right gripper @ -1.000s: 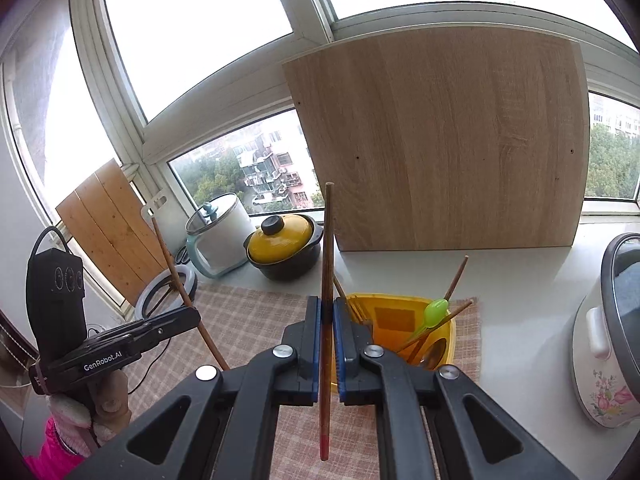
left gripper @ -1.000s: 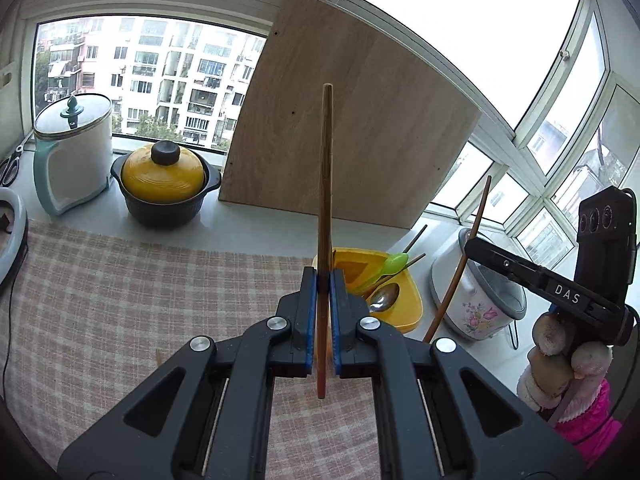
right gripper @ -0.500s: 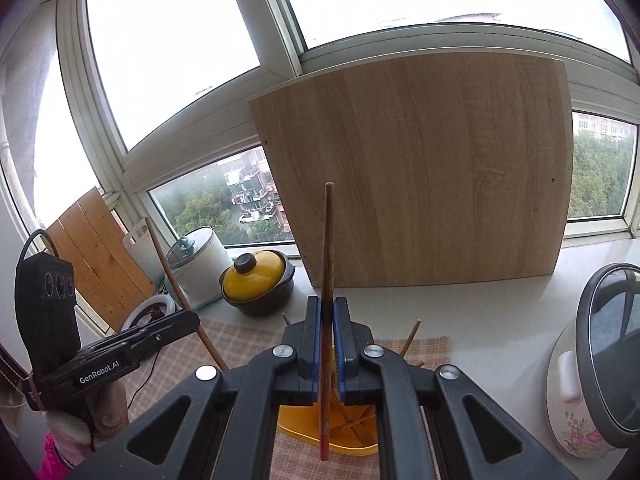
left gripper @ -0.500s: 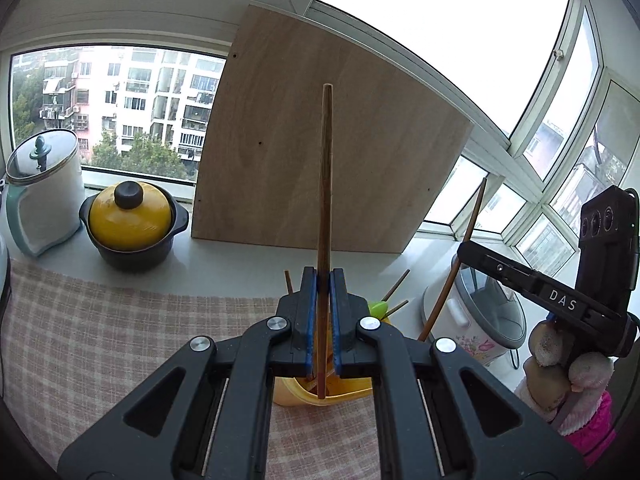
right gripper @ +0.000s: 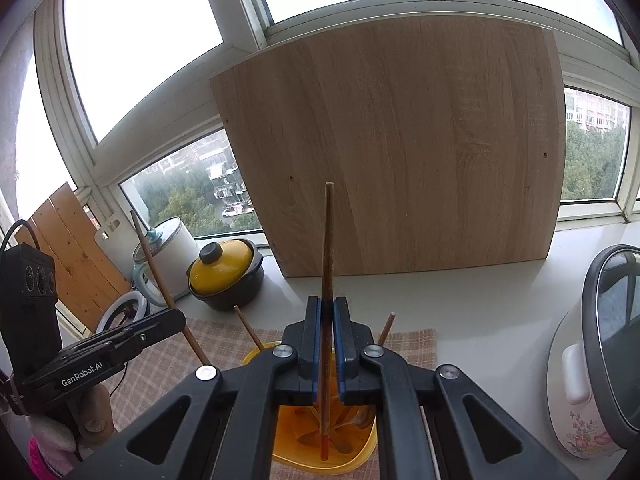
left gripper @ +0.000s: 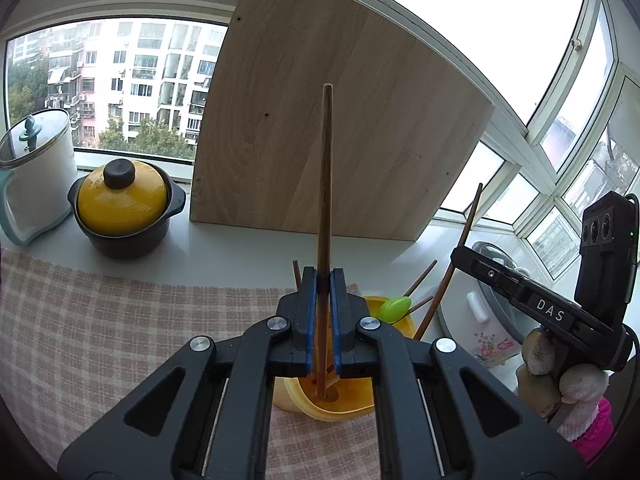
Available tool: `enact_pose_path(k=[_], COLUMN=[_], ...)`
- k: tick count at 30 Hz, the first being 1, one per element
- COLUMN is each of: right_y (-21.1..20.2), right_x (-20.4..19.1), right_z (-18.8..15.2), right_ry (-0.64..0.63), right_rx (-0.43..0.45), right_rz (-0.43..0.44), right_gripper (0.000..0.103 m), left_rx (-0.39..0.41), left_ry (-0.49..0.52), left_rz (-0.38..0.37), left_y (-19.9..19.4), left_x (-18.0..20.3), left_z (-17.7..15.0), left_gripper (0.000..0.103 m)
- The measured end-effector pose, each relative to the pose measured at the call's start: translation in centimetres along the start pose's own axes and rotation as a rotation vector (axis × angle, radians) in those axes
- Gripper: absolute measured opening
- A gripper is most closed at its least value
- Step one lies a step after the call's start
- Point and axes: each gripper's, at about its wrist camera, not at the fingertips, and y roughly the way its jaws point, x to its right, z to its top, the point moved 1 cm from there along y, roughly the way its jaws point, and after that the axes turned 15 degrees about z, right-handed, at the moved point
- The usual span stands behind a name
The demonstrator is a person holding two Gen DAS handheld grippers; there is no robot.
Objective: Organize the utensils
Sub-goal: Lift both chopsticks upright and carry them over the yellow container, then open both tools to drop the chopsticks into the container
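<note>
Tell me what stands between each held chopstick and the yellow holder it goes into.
Nothing visible. Left chopstick and right chopstick already hang with their lower ends over the open yellow holder; utensils inside lean aside.

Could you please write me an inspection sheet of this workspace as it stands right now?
Surface: pale counter with a checked cloth laid on it.
Job's things: yellow utensil holder on the cloth, holding chopsticks and a green spoon.
Clutter: yellow-lidded pot, white lidded cooker, flowered rice cooker, ring light.
Grippers: left gripper shut on a chopstick whose lower end is over the holder; right gripper shut on another chopstick, its tip inside the holder.
Cables: black cable at the left gripper's camera box.
Surroundings: wooden board leaning against the windows.
</note>
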Motion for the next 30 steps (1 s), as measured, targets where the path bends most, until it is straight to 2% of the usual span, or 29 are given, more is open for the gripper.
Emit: enact_pose_path(k=[25,27,28,29,30], right_y=[2.4,2.3,2.2,2.1,2.1], right_x=[0.1,0.0,0.0,-0.1,-0.1], right_z=[-4.5,-4.6,-4.7,-4.7,-4.7], right_ry=[0.029,0.028,0.029,0.029,0.030], right_rx=[-0.130,-0.133,-0.133,-0.132,-0.129], right_rz=[0.008,0.007,0.007,0.007,0.005], right_gripper=[0.004,0.006,0.011,0.023,0.028], left_rx=[-0.135,-0.141,-0.143,-0.143,-0.145], left_ry=[0.050,0.054,0.055,0.055,0.054], left_rz=[-0.043,-0.042,-0.044,-0.044,-0.041], left_y=[1.4,1.2,1.1,1.0,0.9], left_x=[1.2,1.2,1.2,1.2,1.1], left_z=[-4.0,-4.1,-4.1,-4.1,-4.2], left_gripper=[0.004,0.004,0.004,0.004,0.007])
